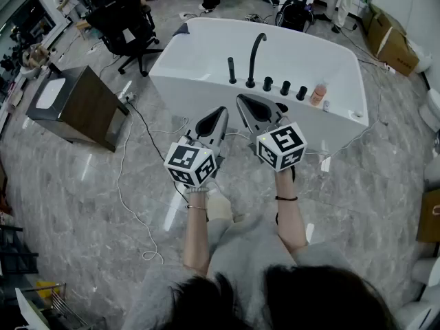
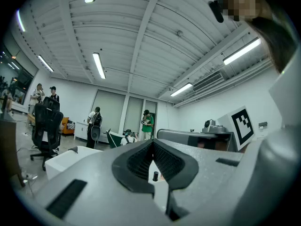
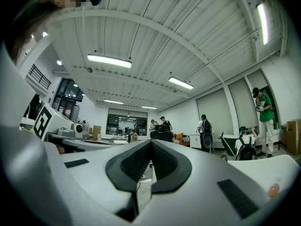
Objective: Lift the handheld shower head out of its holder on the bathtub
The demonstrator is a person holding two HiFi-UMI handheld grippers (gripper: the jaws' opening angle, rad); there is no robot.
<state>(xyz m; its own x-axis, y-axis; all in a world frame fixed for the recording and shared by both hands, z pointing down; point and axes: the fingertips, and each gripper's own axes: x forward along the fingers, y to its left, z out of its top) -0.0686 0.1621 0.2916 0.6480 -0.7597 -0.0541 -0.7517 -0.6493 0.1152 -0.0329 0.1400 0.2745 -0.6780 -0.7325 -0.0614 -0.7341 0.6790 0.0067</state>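
Observation:
The white bathtub (image 1: 206, 53) stands ahead of me on the grey marble floor. On its near rim the black handheld shower head (image 1: 232, 71) stands upright in its holder, left of the tall curved black faucet (image 1: 254, 57) and three black knobs (image 1: 284, 87). My left gripper (image 1: 221, 110) and right gripper (image 1: 240, 99) are held side by side, level, short of the tub's near wall and touching nothing. Both are shut and empty; the left gripper (image 2: 153, 142) and the right gripper (image 3: 151, 141) have their ribbed pads together. A small black fitting (image 2: 155, 176) shows below the left jaws.
A pinkish bottle (image 1: 317, 95) sits on the tub rim right of the knobs. A dark cabinet (image 1: 82, 105) and a black office chair (image 1: 127, 26) stand to the left, a white cable (image 1: 127, 184) trails over the floor, cardboard boxes (image 1: 388, 40) lie far right. People (image 2: 147, 125) stand beyond the tub.

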